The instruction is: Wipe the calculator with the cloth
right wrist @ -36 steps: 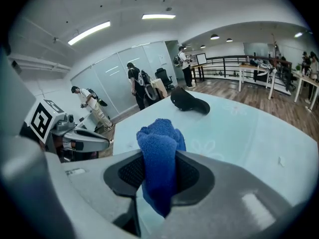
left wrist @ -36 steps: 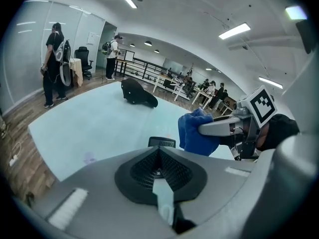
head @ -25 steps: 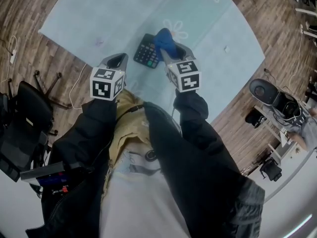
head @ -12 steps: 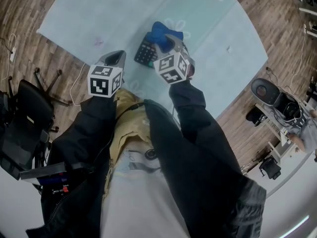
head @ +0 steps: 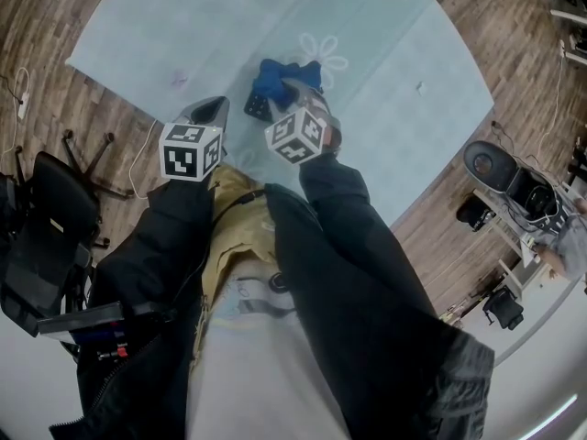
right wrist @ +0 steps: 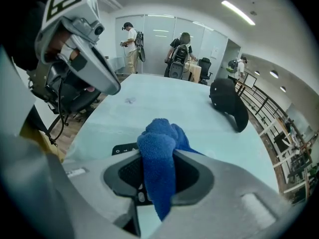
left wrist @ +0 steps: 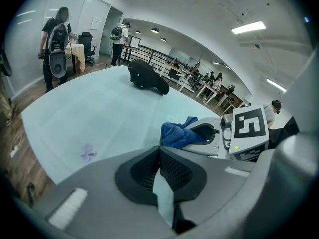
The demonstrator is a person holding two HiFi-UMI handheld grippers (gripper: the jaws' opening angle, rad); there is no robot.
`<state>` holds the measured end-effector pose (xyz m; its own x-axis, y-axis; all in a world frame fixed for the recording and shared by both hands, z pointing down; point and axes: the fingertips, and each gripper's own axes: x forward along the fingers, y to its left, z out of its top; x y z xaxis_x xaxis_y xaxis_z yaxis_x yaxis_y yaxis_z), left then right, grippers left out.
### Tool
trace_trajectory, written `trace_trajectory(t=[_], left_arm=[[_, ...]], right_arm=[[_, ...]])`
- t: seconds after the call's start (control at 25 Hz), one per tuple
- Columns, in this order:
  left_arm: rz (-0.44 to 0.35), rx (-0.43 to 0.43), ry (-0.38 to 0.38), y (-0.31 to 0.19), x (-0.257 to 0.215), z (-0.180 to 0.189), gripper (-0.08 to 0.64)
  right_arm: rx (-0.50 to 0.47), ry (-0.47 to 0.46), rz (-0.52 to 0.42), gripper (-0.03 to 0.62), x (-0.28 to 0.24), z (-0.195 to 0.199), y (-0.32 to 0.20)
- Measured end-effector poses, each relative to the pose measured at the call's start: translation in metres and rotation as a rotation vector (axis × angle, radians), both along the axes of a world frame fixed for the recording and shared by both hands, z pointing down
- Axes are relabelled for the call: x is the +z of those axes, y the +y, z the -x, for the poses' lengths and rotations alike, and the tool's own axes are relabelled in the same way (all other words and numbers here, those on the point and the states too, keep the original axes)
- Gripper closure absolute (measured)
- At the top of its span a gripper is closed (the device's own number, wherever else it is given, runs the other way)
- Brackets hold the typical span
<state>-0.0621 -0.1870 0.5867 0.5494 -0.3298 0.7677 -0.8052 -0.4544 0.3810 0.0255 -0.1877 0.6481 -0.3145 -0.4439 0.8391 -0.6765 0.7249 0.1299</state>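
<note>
The right gripper [head: 295,90] met a bunched blue cloth [head: 278,74], which covered most of a dark calculator [head: 258,106] on the pale table [head: 165,26]. The left gripper [head: 213,108] stood near the calculator, apart from it. Dark sleeves [head: 358,246] filled the foreground.

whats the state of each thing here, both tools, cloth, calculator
left tool: shut, nothing between its jaws
right tool: shut on the cloth
cloth: bunched up, lying over the calculator
calculator: flat, keys up, mostly covered by the cloth
</note>
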Motion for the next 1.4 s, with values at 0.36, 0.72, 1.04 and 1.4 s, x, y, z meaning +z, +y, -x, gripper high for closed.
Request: trace_trajectory(t=[0.36, 0.72, 1.04, 1.4], left_arm=[[-0.009, -0.008, 0.002, 0.015, -0.003, 0.000, 0.561], [-0.015, -0.025, 0.005, 0.033, -0.006, 0.012, 0.561], [-0.025, -0.029, 0.010, 0.053, -0.010, 0.017, 0.561], [-0.031, -0.033, 0.026, 0.069, -0.013, 0.021, 0.561]], right_arm=[[-0.021, -0.053, 0.047, 0.465, 0.004, 0.013, 0.026], [-0.050, -0.115, 0.127, 0.465, 0.012, 0.038, 0.067], [-0.042, -0.178, 0.223, 0.465, 0.010, 0.048, 0.107], [0.153, -0.331, 0.176, 0.465, -0.047, 0.011, 0.109]])
